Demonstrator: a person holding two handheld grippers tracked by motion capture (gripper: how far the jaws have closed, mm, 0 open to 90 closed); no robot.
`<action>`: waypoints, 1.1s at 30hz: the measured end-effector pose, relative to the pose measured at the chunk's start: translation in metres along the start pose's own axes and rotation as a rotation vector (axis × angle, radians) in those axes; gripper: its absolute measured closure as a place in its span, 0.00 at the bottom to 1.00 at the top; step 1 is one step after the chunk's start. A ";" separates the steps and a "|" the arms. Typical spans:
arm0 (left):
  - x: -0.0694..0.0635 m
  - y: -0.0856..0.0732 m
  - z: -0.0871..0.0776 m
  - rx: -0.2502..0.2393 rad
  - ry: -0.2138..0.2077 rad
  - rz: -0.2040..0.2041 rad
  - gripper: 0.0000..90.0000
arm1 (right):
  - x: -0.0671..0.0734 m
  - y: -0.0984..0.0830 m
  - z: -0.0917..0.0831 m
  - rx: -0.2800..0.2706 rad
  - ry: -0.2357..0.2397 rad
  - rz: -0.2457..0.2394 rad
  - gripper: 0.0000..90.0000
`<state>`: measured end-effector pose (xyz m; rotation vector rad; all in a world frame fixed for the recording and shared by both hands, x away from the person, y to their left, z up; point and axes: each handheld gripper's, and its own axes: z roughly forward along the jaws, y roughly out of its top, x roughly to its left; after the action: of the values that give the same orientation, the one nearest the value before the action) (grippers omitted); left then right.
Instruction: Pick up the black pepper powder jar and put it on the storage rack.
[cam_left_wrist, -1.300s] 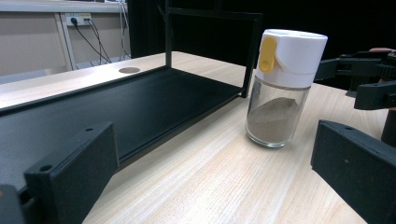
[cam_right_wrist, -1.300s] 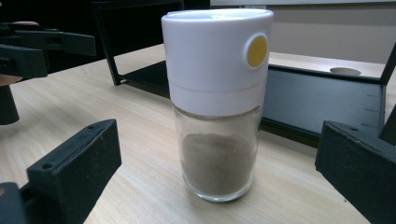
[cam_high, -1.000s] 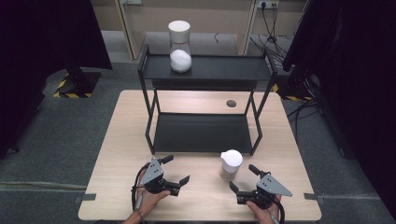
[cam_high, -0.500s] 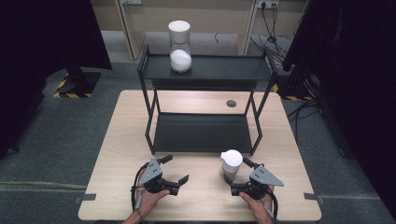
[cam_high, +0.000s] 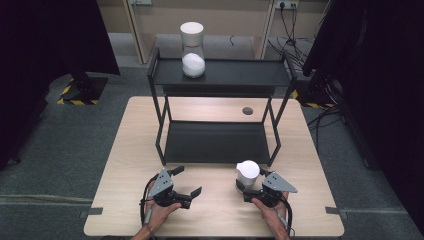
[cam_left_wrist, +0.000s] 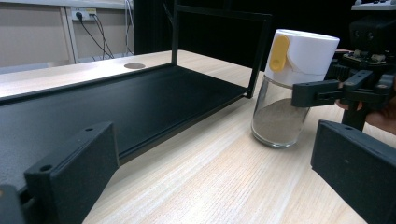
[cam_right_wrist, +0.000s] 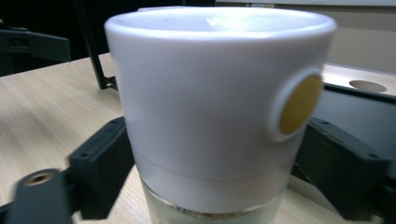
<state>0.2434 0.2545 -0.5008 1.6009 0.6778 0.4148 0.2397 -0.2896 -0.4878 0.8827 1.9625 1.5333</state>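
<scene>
The right gripper (cam_high: 248, 186) has just been closing its jaws around a glass jar of brown powder with a white cap and a yellow round button (cam_right_wrist: 219, 102); they flank the cap, contact unclear. No writing is readable. The jar stands on the light wooden table (cam_high: 130, 165), just before the black metal two-tier shelf (cam_high: 215, 142). The left gripper (cam_high: 186, 182) rests nearby, jaws apart and empty.

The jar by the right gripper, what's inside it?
The jar has grey-brown powder filling the lower part of its glass. A white lid with a yellow button covers the top, hiding anything up there.
</scene>
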 end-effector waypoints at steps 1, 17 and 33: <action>0.000 0.000 0.000 0.000 0.000 0.000 0.00 | 0.000 0.000 0.000 0.000 0.000 0.000 0.19; 0.000 -0.001 0.000 0.000 0.000 -0.003 0.00 | 0.007 0.006 -0.003 0.002 -0.017 -0.045 0.34; 0.001 -0.001 -0.001 0.000 0.004 -0.001 0.00 | 0.009 0.047 -0.020 -0.033 0.021 -0.056 0.34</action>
<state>0.2432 0.2556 -0.5018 1.6000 0.6819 0.4170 0.2279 -0.2884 -0.4372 0.7953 1.9540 1.5443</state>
